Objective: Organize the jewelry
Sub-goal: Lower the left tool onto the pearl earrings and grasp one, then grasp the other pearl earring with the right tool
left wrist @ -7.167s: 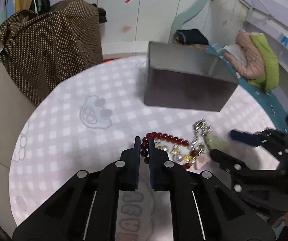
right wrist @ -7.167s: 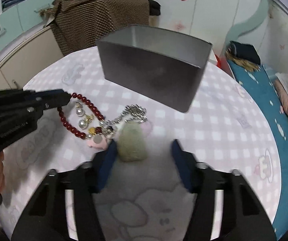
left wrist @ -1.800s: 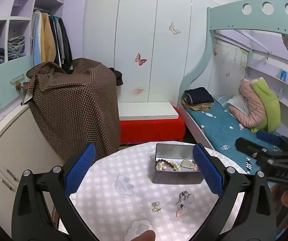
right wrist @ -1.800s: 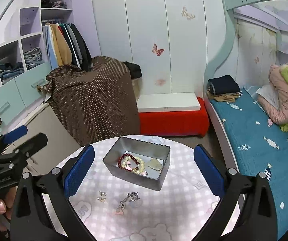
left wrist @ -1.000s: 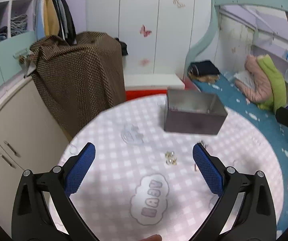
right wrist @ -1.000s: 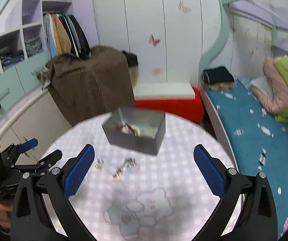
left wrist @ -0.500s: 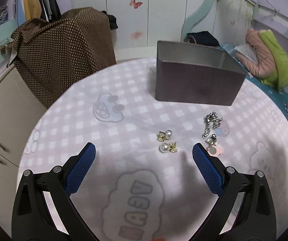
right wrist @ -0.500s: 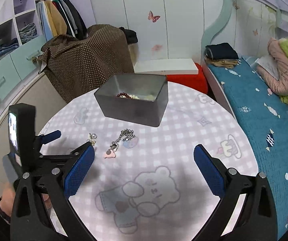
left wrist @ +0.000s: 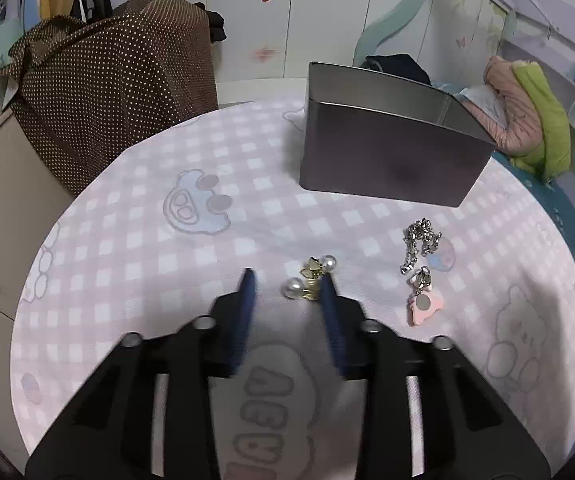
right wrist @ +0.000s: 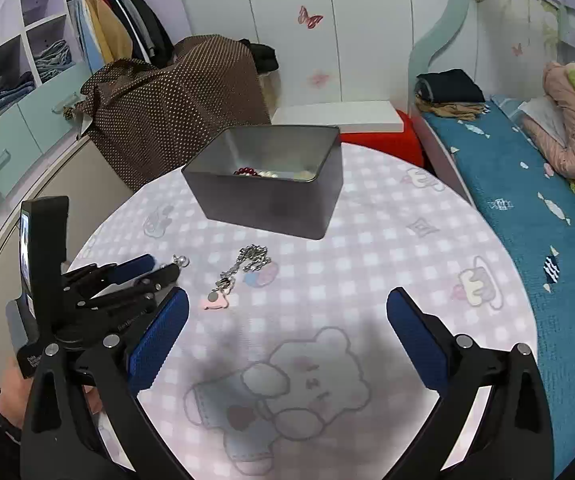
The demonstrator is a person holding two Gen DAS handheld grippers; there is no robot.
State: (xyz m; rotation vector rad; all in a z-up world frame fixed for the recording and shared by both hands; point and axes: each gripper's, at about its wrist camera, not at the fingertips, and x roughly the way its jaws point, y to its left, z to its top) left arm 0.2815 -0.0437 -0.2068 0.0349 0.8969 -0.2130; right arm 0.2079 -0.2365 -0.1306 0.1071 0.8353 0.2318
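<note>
My left gripper (left wrist: 287,282) is low over the checked tablecloth (left wrist: 135,240), its 2 blue fingers parted around the pearl earrings (left wrist: 307,280); its right finger looks to touch them, though blur hides real contact. My right gripper (right wrist: 287,312) hangs wide open, holding nothing. The silver chain with its pink charm (right wrist: 239,276) lies between the earrings and the metal tin (right wrist: 271,204), which holds red and pale beads (right wrist: 253,172).
</note>
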